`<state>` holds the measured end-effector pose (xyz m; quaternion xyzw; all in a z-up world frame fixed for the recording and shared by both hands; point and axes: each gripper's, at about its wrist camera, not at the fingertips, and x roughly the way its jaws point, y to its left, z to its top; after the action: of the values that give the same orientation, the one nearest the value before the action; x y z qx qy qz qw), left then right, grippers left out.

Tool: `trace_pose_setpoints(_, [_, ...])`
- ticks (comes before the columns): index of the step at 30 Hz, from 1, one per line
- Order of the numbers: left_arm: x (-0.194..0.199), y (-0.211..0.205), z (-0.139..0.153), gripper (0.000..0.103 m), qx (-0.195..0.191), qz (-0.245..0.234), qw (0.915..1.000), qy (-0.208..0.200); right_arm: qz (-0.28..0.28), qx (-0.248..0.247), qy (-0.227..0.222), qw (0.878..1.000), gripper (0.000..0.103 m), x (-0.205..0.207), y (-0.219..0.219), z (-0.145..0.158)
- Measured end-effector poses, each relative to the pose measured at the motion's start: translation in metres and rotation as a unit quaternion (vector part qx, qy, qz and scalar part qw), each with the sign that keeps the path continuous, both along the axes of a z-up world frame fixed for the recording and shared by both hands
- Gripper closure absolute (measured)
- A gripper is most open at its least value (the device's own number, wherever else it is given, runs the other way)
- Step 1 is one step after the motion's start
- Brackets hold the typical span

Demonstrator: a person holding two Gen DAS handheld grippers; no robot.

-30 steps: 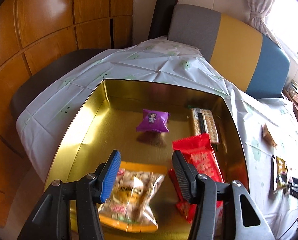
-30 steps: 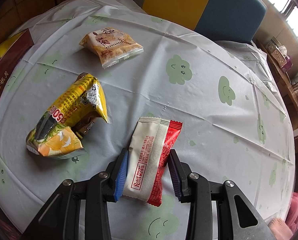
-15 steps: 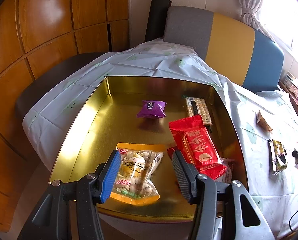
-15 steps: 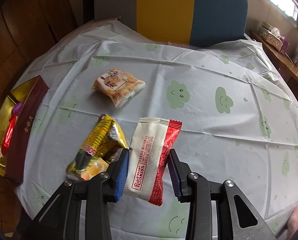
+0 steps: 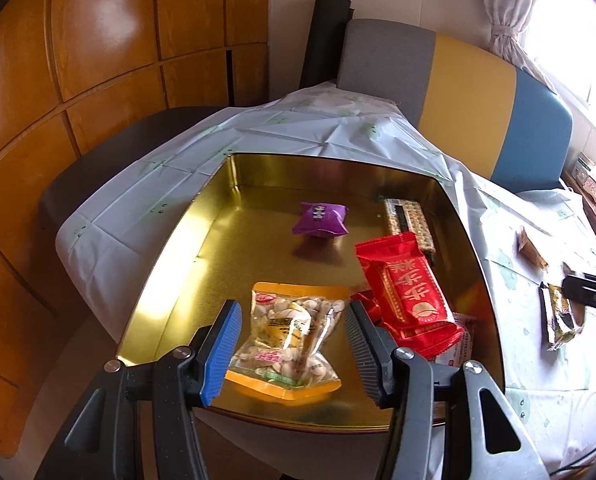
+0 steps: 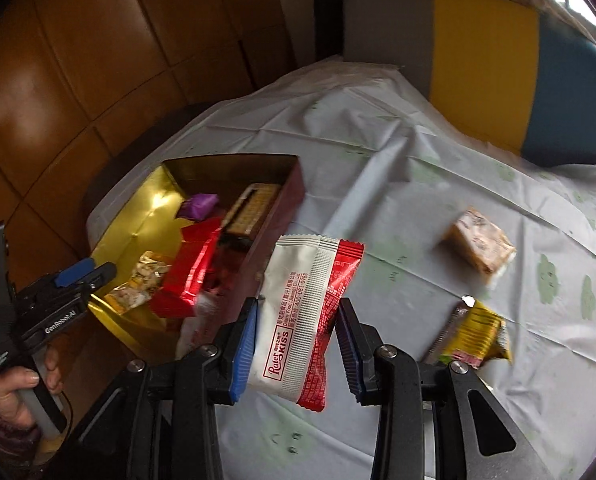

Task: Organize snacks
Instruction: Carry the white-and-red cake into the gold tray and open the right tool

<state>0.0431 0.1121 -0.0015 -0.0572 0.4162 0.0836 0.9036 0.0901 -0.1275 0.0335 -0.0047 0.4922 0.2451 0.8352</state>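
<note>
Because the white-and-red foil wafer packet (image 6: 304, 316) is light, soft and slick, a hold across its lower middle suits it; the right tongs (image 6: 296, 350) are clenched there, carrying it above the table (image 6: 418, 216), just beside the gold-lined tin box (image 6: 138, 236). Over that box, the left tongs (image 5: 292, 348) hang released, the clear pistachio bag (image 5: 288, 340) lying below their gap.

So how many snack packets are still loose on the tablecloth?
2: an orange-brown packet farther out and a crumpled yellow packet nearer the right tool. Others may lie out of view.
</note>
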Motion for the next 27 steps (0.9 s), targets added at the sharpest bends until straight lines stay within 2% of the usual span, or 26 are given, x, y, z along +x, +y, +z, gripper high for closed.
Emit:
trace_pose_setpoints(9, [-0.007, 0.026, -0.002, 0.048, -0.013, 0.033, 0.9994, -0.004, 0.087, 0.020, 0.022, 0.996, 0.064, -0.003, 0.088, -0.011])
trace_pose_setpoints(16, [-0.010, 0.050, -0.005, 0.048, -0.023, 0.066, 0.9975, -0.005, 0.128, 0.021, 0.057, 0.990, 0.062, -0.006, 0.141, -0.043])
trace_pose_setpoints(20, [-0.011, 0.052, -0.009, 0.048, -0.023, 0.067, 0.9974, -0.002, 0.136, 0.016, 0.066, 0.988, 0.062, -0.006, 0.150, -0.053])
trace_pose_setpoints(27, [-0.009, 0.044, -0.008, 0.048, -0.021, 0.056, 0.9982, -0.004, 0.117, 0.026, 0.047, 0.992, 0.058, -0.013, 0.131, -0.043])
